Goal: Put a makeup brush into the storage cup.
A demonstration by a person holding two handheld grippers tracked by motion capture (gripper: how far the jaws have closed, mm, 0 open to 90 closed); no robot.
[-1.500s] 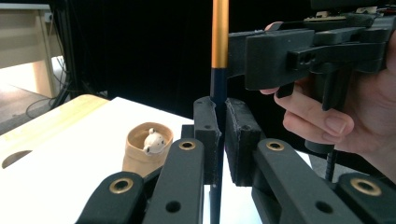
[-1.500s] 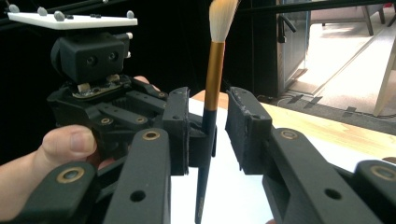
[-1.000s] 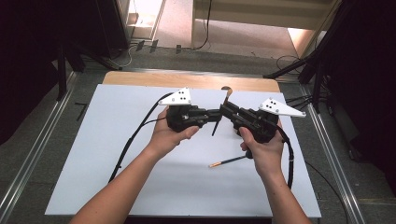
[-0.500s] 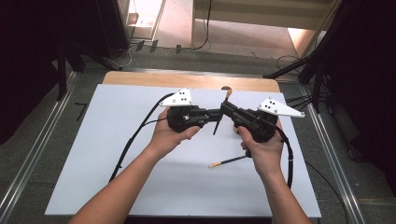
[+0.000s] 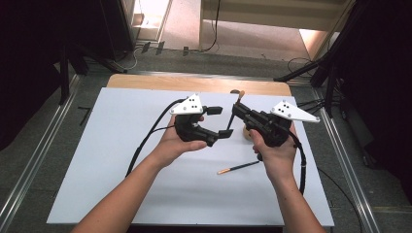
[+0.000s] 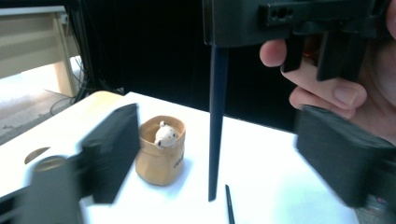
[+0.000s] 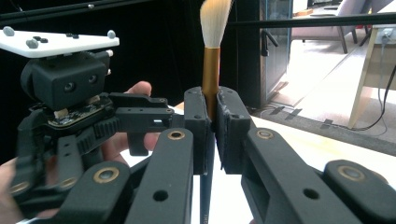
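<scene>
A make-up brush (image 7: pixel 211 65) with pale bristles, a gold ferrule and a dark handle (image 6: pixel 215 126) stands upright, bristles up. My right gripper (image 7: pixel 211 126) is shut on it at the ferrule. In the high view the right gripper (image 5: pixel 238 111) holds the brush (image 5: pixel 232 116) above the white table (image 5: pixel 121 145). My left gripper (image 5: pixel 221 122) faces it. Its jaws have just been opening and now stand wide apart. In the left gripper view the left gripper (image 6: pixel 218 116) has the handle hanging between its jaws, touched by neither.
A small tan pot (image 6: pixel 161 149) with a little bear figure in it stands on the table under the grippers, also in the high view (image 5: pixel 248 134). A second thin brush (image 5: pixel 238 168) lies flat near the right hand. A wooden strip (image 5: pixel 194 82) borders the far edge.
The left gripper's jaws, earlier shut on the brush handle, have spread apart. Both hands have kept their places, and the right gripper still holds the brush.
</scene>
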